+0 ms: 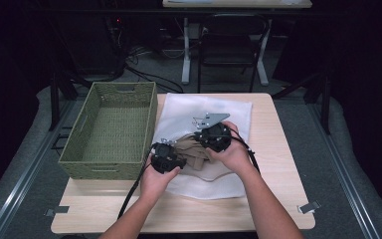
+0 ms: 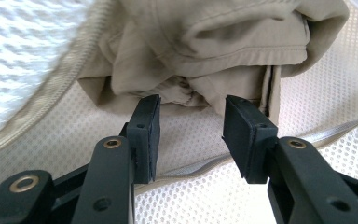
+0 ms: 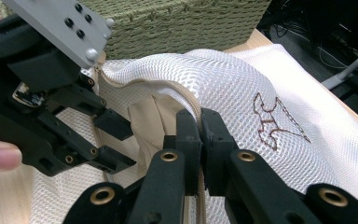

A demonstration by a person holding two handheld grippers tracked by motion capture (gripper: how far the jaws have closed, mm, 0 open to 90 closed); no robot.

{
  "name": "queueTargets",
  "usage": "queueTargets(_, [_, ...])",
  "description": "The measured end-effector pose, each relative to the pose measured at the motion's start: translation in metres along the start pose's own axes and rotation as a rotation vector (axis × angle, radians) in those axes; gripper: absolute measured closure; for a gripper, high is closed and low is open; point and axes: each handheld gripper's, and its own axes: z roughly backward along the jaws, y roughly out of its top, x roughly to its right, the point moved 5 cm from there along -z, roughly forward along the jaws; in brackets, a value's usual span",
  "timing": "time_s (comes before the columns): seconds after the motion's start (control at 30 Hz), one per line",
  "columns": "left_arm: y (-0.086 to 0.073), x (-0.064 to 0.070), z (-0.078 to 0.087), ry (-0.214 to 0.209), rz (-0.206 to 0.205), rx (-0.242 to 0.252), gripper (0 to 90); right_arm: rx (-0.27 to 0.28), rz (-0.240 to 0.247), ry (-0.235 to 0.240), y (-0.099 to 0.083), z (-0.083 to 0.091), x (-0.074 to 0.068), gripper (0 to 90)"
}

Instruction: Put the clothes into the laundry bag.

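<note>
A white mesh laundry bag [image 1: 179, 110] lies on the table with its zip edge lifted. My right gripper [image 3: 199, 127] is shut on that zip edge, holding the mouth up; from above, the right gripper [image 1: 213, 138] sits over the bag's middle. A folded beige garment [image 2: 214, 46] lies in the bag's mouth on the mesh [image 2: 317, 116]. My left gripper [image 2: 191, 135] is open, its jaws just short of the garment's folded edge and touching nothing. The right gripper view catches the left gripper [image 3: 120, 143] at the opening beside the beige garment [image 3: 144, 121].
A green woven basket [image 1: 107, 169] stands empty to the left of the bag, close against it. The wooden table [image 1: 278, 164] has bare room at right and along the front edge. The bag [image 3: 242, 88] carries brown stitching [image 3: 275, 122]. A chair and desk legs stand beyond the table.
</note>
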Motion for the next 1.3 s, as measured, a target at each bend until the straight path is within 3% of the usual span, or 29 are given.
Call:
queueTargets(0.23, [-0.004, -0.001, -0.002, 0.026, 0.008, -0.021, 55.0, -0.001, 0.0, 0.001, 0.0, 0.0, 0.0, 87.3])
queueTargets(0.5, [-0.003, 0.002, -0.01, -0.016, 0.009, -0.008, 50.7, -0.001, 0.0, 0.001, 0.0, 0.0, 0.0, 87.3])
queueTargets(0.87, [-0.002, 0.004, -0.025, -0.001, 0.018, -0.019, 51.5, 0.001, -0.001, 0.003, 0.0, 0.0, 0.0, 87.3])
queueTargets(1.0, [0.001, 0.005, -0.029, -0.01, 0.041, -0.006, 58.8, -0.001, -0.003, 0.004, 0.0, -0.001, 0.0, 87.2])
queueTargets(1.3, [0.007, 0.008, -0.034, 0.003, 0.02, 0.014, 75.5, -0.002, -0.002, 0.006, -0.001, -0.001, 0.0, 87.3])
